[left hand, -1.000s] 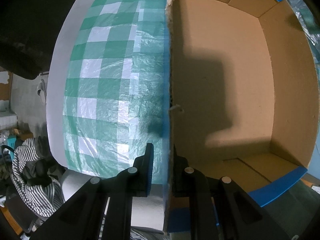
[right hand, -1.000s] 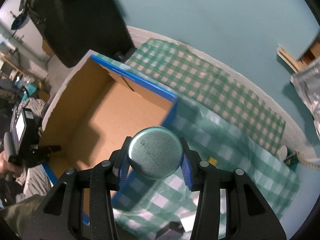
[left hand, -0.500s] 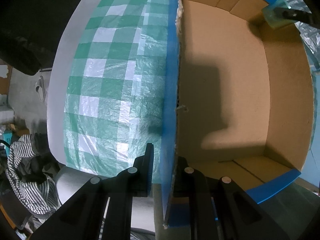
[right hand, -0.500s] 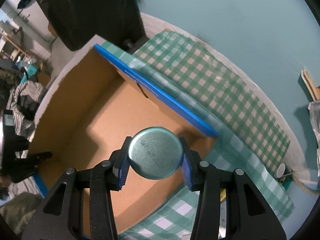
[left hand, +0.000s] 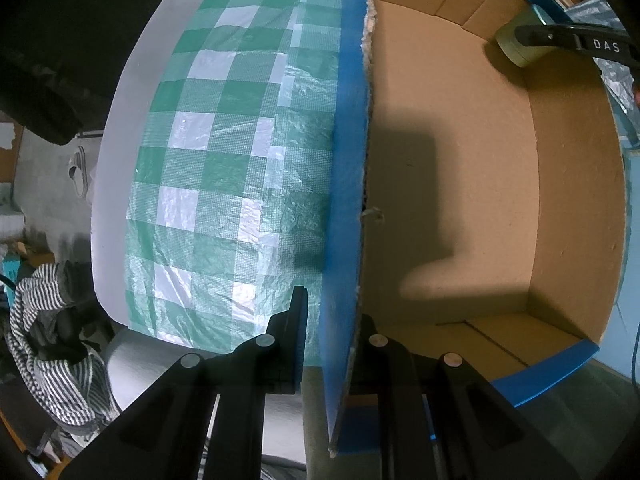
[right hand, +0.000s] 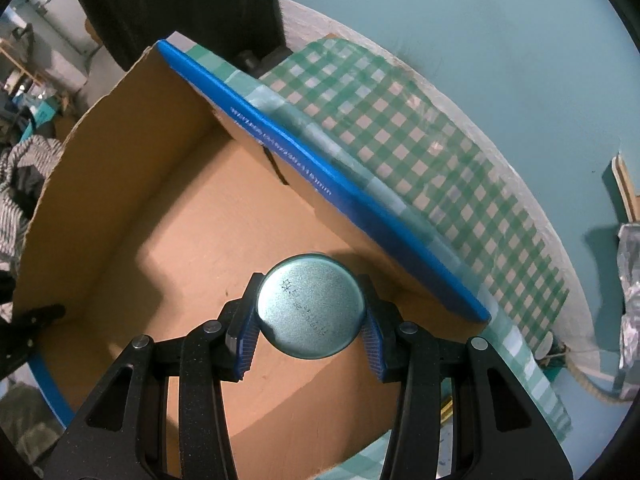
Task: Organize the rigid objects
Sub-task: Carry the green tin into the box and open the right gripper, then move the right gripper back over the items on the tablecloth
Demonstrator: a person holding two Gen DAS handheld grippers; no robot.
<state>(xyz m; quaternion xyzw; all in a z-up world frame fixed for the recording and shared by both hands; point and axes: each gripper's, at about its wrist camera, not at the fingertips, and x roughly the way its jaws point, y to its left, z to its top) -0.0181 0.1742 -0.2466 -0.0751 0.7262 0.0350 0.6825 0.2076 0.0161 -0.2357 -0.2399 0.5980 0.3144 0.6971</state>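
Right wrist view: the right gripper point(right hand: 311, 340) clamps a round, dull silver metal tin point(right hand: 311, 305) between its blue ribbed pads, base toward the camera, poised over the bare floor of the open brown cardboard box with blue-taped rims point(right hand: 192, 216). The tin sits near the box's corner, toward 3 o'clock of the floor.

In the left wrist view, the left gripper point(left hand: 329, 340) is pinched shut on the box's near wall at 6 o'clock, steadying it; the tin point(left hand: 520, 50) shows at 1 o'clock inside the box.

The risks, as a judgement: the smooth round tin could slip or roll out of the pads if they loosen while it is still above the floor, and once let go on its edge it may roll across the floor. The tin could also knock the blue rim at 2 o'clock, and the thin wall could buckle under the pinch.

Stamped characters cross the tin's base but are too faint to read. White print on the blue rim is blurred. The right gripper's arm carries the letters "DAS".

The box rests on a green-and-white checked plastic cloth point(right hand: 420, 128).
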